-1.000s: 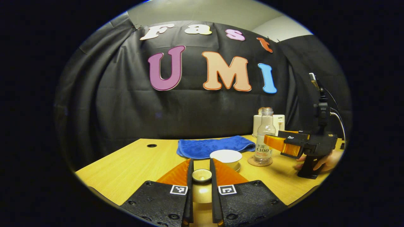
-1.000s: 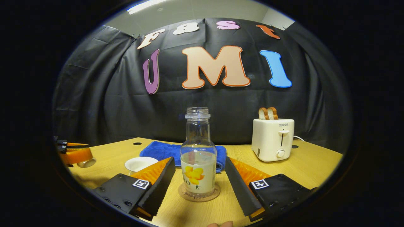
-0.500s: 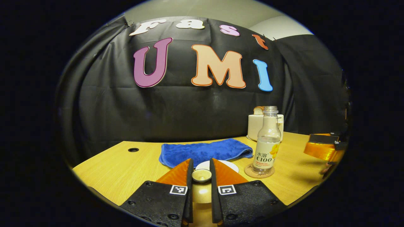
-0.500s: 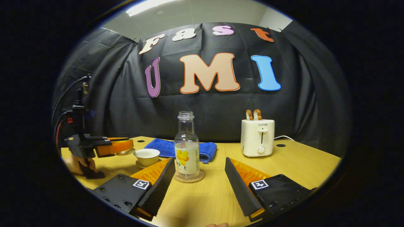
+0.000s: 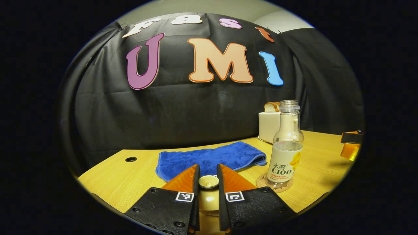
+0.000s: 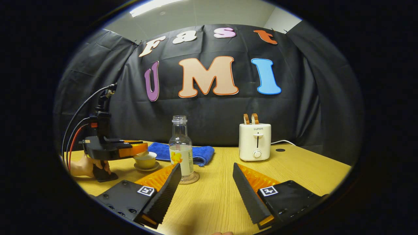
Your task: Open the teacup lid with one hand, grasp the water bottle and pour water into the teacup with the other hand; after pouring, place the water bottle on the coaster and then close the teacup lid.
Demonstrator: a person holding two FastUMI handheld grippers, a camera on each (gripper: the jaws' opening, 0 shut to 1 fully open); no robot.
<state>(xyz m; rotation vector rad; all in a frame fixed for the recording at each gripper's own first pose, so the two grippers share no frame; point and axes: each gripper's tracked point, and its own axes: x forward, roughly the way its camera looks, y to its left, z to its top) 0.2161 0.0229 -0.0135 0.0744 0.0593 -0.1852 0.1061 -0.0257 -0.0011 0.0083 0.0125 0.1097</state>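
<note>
1. Left gripper view: the left gripper (image 5: pixel 208 182) has its two orange fingers (image 5: pixel 186 176) drawn in close, pinching the knob of the teacup lid (image 5: pixel 208 181) between them. The lid's golden body shows low in the gap between the black finger mounts.
2. Behind the fingers lies a folded blue towel (image 5: pixel 210 159) on the wooden table (image 5: pixel 120 178). The water bottle (image 5: pixel 285 147) stands upright and uncapped on the round coaster (image 5: pixel 261 181) to the right, with a white toaster (image 5: pixel 269 125) behind it.
3. Right gripper view: the right gripper (image 6: pixel 206 182) hangs with its fingers spread wide and nothing between them, well back from the bottle.
4. Here the water bottle (image 6: pixel 180 148) stands on its coaster (image 6: pixel 194 179) mid-table. To the left, the left gripper (image 6: pixel 130 150), held by a hand (image 6: pixel 85 165), sits directly over the teacup (image 6: pixel 145 160) on its saucer (image 6: pixel 147 168); whether the lid touches the cup I cannot tell.
</note>
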